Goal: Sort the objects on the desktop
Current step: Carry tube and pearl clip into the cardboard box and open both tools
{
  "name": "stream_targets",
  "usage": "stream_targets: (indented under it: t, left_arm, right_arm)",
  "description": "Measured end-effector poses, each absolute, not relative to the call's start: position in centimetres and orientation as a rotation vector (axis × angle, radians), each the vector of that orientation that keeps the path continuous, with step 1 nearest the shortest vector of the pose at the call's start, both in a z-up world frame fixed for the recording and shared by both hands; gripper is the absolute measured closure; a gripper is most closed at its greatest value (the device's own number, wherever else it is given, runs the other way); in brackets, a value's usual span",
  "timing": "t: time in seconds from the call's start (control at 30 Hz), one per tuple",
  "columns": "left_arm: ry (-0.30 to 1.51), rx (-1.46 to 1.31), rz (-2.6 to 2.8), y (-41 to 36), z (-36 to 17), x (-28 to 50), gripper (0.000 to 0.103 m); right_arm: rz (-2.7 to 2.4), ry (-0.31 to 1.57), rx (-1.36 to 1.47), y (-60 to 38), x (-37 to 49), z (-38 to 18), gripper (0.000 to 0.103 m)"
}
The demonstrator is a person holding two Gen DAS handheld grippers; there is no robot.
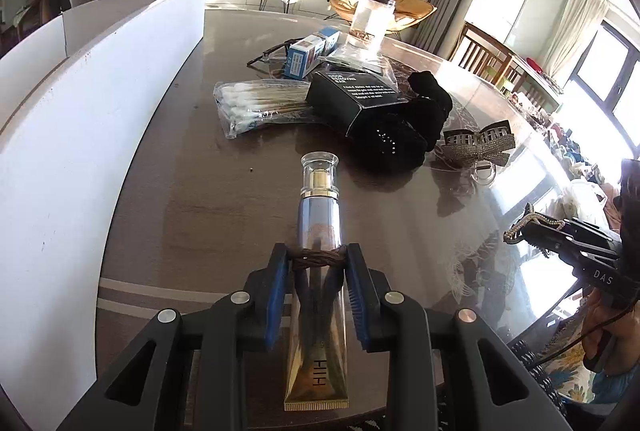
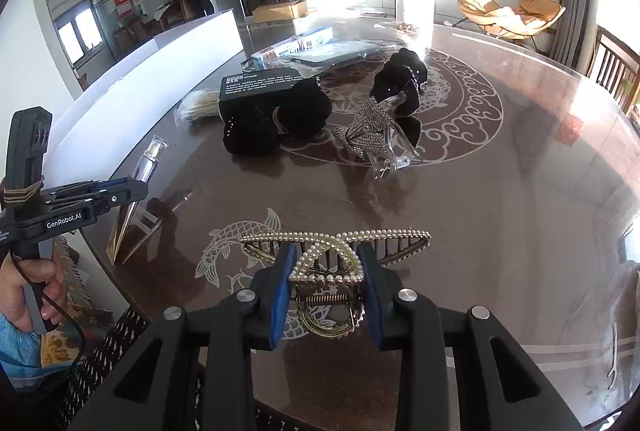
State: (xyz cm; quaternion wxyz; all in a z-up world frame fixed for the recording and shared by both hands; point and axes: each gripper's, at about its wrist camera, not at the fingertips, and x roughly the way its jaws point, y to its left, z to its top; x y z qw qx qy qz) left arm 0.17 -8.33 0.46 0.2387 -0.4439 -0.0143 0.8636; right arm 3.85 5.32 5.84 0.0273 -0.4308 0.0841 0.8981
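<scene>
The left gripper (image 1: 316, 265) pinched a gold-and-silver cosmetic tube with a clear cap (image 1: 319, 231), its long axis running straight ahead, cap toward the far clutter. The right gripper (image 2: 326, 271) clamped a pearl-studded gold hair claw (image 2: 334, 245) crosswise, clear of the glossy brown table (image 2: 500, 211). A white open box (image 1: 80, 111) lay left, nearest the left hand. Ahead lay bagged cotton swabs (image 1: 256, 101), a black carton (image 1: 352, 95) and a rhinestone bow clip (image 1: 478, 143).

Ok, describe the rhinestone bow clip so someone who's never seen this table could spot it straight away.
Start at the dark round table with its pale ringed pattern. On the near edge of that ring, right of the black box, sits the bow clip. Its neighbours are black fabric pieces; it alone is a silvery, sparkling bow on a clear plastic claw.
</scene>
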Motion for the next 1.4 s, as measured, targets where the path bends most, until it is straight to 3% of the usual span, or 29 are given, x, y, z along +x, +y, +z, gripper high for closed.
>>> stream_targets:
  t: [0.1, 0.43, 0.93, 1.2, 1.4]
  left_arm:
    - [-0.026, -1.187, 2.377, -8.5, 1.6, 0.5, 0.074]
    - [-0.108, -1.055, 2.439, -11.3, 6.0, 1.1, 0.074]
    - [-0.208, -0.876, 2.592, -22.7, 14.5, 3.7, 0.074]
    - [-0.186, -1.070, 2.699, -33.5, 15.1, -2.2, 0.075]
    - [-0.127, -1.357, 2.657, -36.2, 10.0, -8.6, 0.074]
  right_arm:
    - [2.794, 0.331, -1.302, 5.5, 4.3, 6.4, 0.071]
    - [2.891, 0.263, -1.246, 2.5, 3.0, 9.7, 0.071]
    - [3.142, 0.130, -1.195, -6.5, -2.2, 15.1, 0.071]
    - [3.399, -0.026, -1.177, -18.0, -10.4, 19.9, 0.071]
    - [3.384, -0.208, -1.450, -27.0, -18.0, 16.9, 0.071]
